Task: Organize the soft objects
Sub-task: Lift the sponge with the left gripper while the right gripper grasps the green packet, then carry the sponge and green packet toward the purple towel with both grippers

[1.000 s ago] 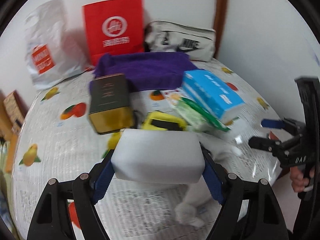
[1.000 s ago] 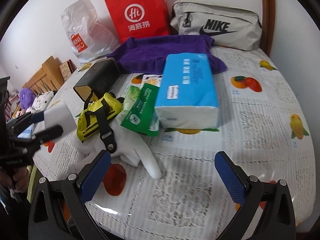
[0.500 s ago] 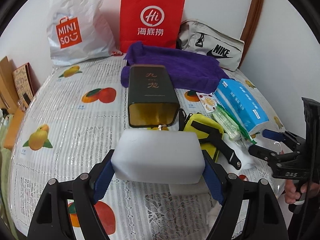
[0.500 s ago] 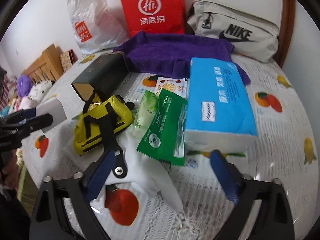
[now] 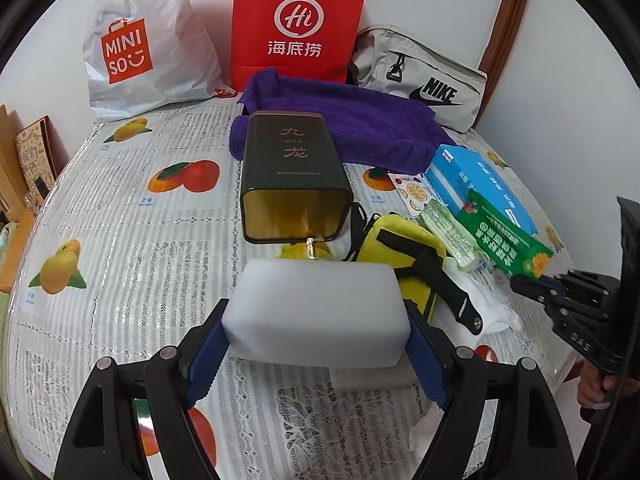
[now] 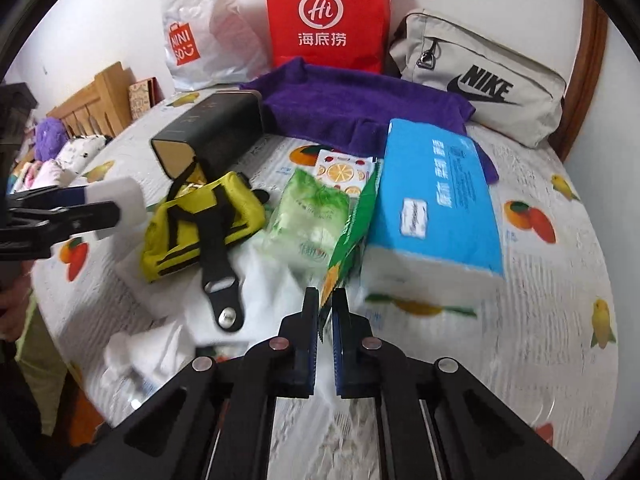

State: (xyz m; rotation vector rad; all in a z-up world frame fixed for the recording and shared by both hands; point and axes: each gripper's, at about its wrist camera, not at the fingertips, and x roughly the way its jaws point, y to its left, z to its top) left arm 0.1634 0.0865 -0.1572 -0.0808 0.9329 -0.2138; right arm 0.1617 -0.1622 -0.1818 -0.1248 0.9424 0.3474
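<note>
Left wrist view: a white foam block, smooth-faced with rounded edges, sits clamped between the blue pads of the left gripper, held just above the bench with its fruit-print cloth. Just behind the block lies a dark tin on its side, gold-lined mouth facing the camera. To its right are a yellow pouch with a black strap, a pale green tissue pack, a green packet and a blue tissue box, crowded together and overlapping. A white cloth lies partly under the pouch and strap.

In the right wrist view the right gripper has just been closing — its jaws now stand almost together, pinching the lower corner of the green packet, which tilts up on edge against the blue tissue box. That near end of the packet is blurred, so how much of it sits between the pads is hard to make out.

Further back a purple towel is spread out, and behind it a white shopping bag, a red paper bag and a grey waist bag lean at the wall. Part of a hand shows at the right edge, cut off by the frame.
</note>
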